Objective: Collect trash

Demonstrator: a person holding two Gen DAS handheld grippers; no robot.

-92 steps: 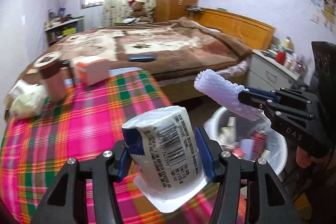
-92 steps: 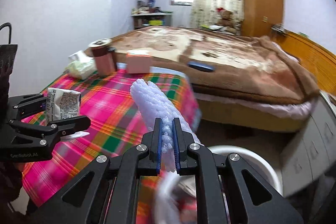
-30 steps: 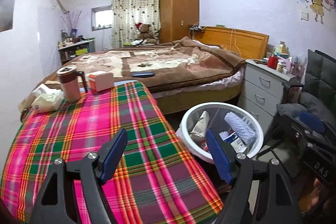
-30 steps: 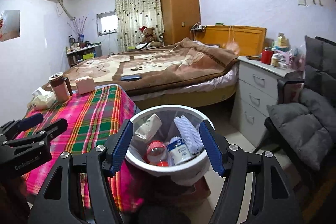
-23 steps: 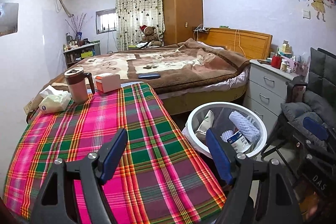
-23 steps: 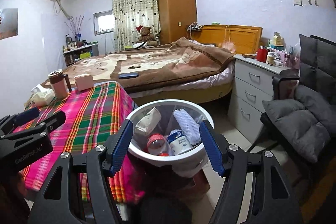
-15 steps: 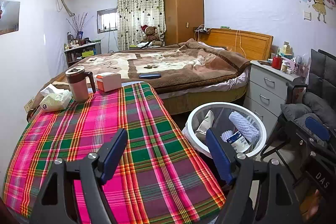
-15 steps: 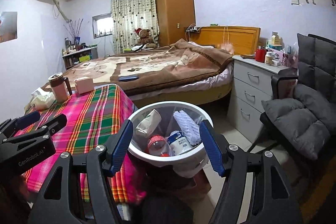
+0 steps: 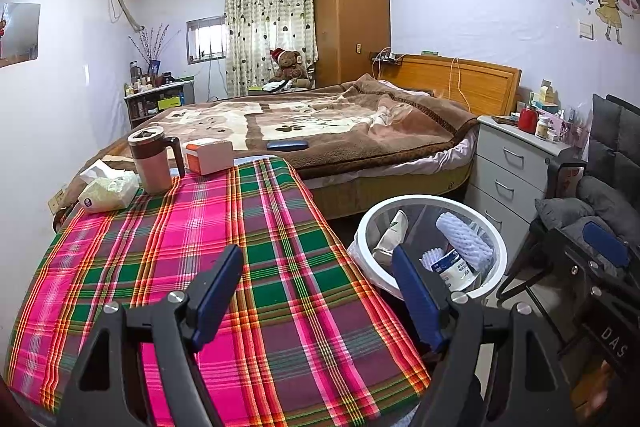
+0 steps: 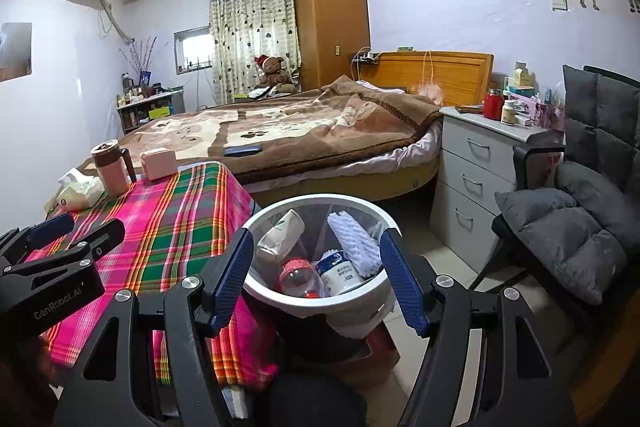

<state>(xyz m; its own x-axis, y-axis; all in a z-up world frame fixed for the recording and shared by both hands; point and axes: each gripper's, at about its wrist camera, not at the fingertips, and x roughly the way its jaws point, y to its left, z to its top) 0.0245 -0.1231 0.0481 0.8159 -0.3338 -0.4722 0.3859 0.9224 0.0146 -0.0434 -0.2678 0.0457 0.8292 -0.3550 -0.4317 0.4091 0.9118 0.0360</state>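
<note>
The round white bin [image 10: 320,301], lower centre beside the plaid-clothed bench [image 9: 208,267], holds a ribbed foam sleeve [image 10: 354,241], pouch [image 10: 280,233], bottle [image 10: 296,277] and packet [image 10: 338,273], while left gripper [image 9: 318,293] and right gripper [image 10: 316,277] gape wide, holding nothing.

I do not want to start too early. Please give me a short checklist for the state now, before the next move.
1. Left gripper open, holds nothing: ok.
2. Right gripper open, holds nothing: ok.
3. White foam sleeve inside bin: ok.
4. Yogurt pouch inside bin: ok.
5. Bin upright beside table: ok.
6. Mug, tissue pack and box at the table's far end are trash: cannot tell.
</note>
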